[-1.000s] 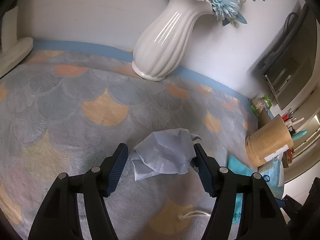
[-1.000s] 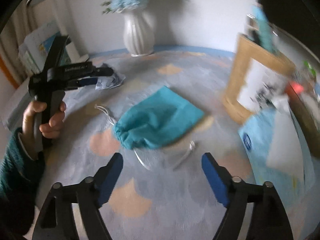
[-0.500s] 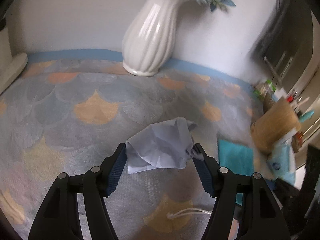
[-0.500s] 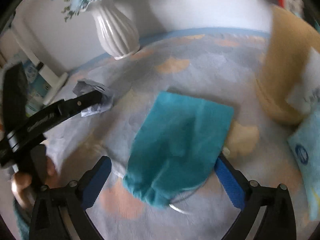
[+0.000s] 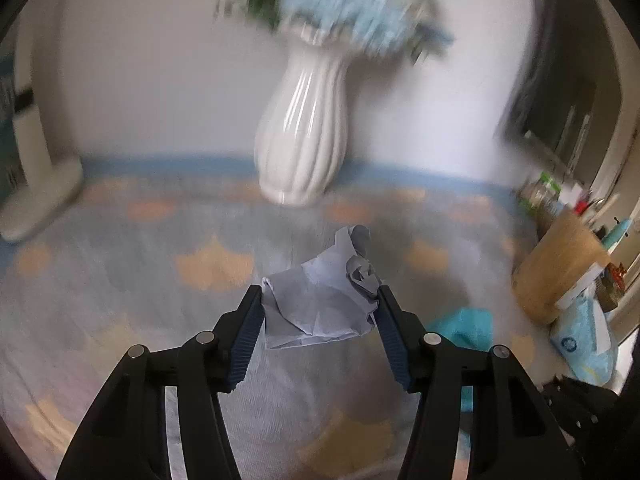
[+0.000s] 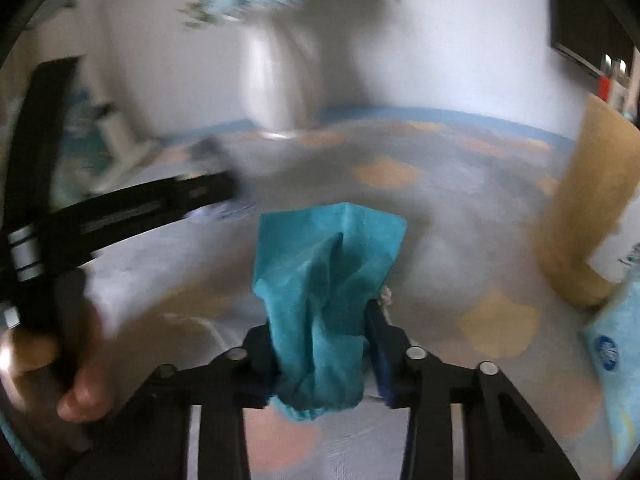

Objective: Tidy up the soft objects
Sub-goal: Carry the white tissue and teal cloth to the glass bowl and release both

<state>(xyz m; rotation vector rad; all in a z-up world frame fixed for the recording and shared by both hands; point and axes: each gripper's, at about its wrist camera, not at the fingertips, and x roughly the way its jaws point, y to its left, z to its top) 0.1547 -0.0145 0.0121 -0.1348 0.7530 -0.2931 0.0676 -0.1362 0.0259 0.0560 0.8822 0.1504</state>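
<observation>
My left gripper [image 5: 319,300] is shut on a crumpled pale lavender cloth [image 5: 320,304] and holds it above the patterned tablecloth. My right gripper [image 6: 320,332] is shut on a teal drawstring pouch [image 6: 326,272], which stands up between the jaws, lifted off the table. A white drawstring end [image 6: 385,296] hangs by the right finger. The left gripper with the person's hand shows in the right wrist view [image 6: 120,216], blurred. A part of the teal pouch shows in the left wrist view [image 5: 464,324].
A white ribbed vase [image 5: 304,136] with blue flowers stands at the back by the wall. A tan cylindrical holder [image 5: 556,264] and a light blue wipes pack [image 5: 584,336] sit at the right. A white lamp base [image 5: 36,196] is at the left.
My left gripper has closed on the lavender cloth and lifted it. My right gripper has moved onto the teal pouch, closed on it and raised it. Both views are blurred by motion.
</observation>
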